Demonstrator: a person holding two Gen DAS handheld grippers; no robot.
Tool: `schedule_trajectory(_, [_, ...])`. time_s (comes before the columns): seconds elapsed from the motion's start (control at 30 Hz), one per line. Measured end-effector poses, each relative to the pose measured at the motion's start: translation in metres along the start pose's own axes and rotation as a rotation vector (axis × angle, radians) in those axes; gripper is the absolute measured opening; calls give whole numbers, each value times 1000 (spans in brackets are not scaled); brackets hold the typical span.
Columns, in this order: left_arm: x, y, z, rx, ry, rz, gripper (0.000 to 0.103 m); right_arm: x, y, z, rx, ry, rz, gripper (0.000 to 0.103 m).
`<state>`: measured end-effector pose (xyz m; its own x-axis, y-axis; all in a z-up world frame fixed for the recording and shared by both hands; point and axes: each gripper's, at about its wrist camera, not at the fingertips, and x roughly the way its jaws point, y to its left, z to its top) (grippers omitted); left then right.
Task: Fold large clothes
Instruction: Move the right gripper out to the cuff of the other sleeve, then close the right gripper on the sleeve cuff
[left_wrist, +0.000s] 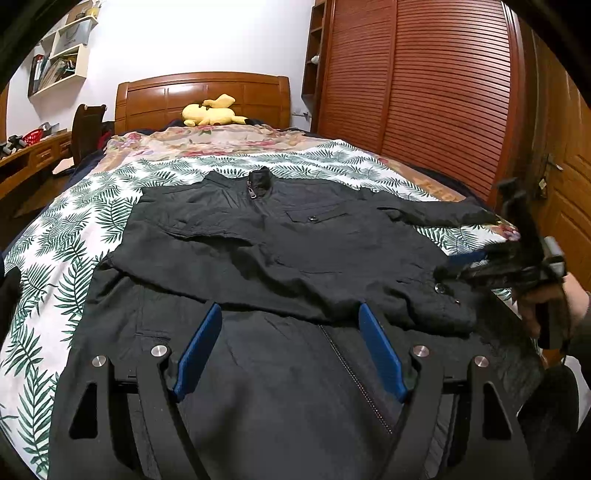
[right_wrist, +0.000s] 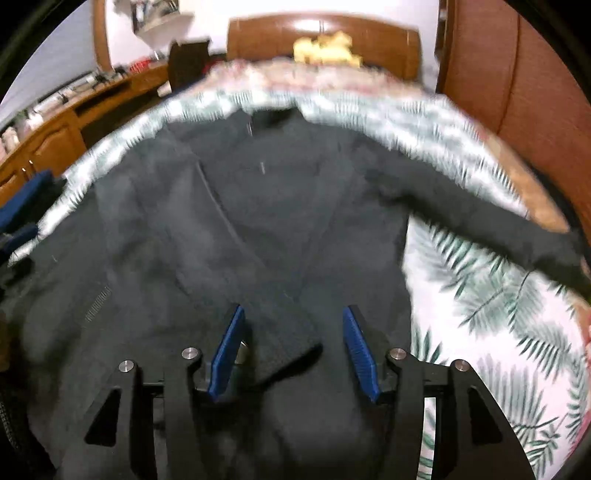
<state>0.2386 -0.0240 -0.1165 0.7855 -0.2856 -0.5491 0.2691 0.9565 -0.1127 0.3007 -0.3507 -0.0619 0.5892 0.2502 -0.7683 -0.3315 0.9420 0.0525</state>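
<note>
— What are you working on?
— Your bed (left_wrist: 66, 236), under a leaf-print sheet (left_wrist: 44, 295) with a floral cover (left_wrist: 221, 140) toward the headboard (left_wrist: 201, 94).
— What lies on it?
— Your black jacket (left_wrist: 280, 240), spread from the near edge across the middle, and a yellow plush toy (left_wrist: 212, 112) at the head end.

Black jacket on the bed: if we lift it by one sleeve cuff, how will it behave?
Probably floppy: the black jacket lies creased and draped flat, so the body would trail. Its smooth-looking fabric may slide over the leaf-print bedspread rather than bunch. The zipper and buttons likely add little stiffness.
</note>
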Motion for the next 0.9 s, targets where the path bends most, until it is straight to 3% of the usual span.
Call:
schedule_trajectory(0.03, [1,0,0,1,1,0,77,2,-1,-1,-3,2,39,36])
schedule_trajectory(0.07, [1,-1,0,2,1,1,77,2,-2,0,-13,-7,40,12])
schedule_trajectory(0.17, [4,-1,1,-4,3,-2,77,-10,-11,7,-21,-55,66,6])
schedule_trajectory(0.3, [8,-4,3,-2,6,-7,77,-29,-37,23,19,-138,-14,6])
schedule_trajectory(0.4, [11,-6,5,0,8,-12,77,-19,-52,30,35,-106,-37,16])
schedule_trajectory(0.53, [14,-12,7,3,6,-26,77,-9,-70,46,48,-103,-107,54])
schedule_trajectory(0.6, [15,-16,7,10,5,-32,77,-8,-85,49,78,-110,-144,61])
schedule_trajectory(0.9, [27,-30,10,30,21,-53,77,-12,-213,51,238,-106,-385,61])
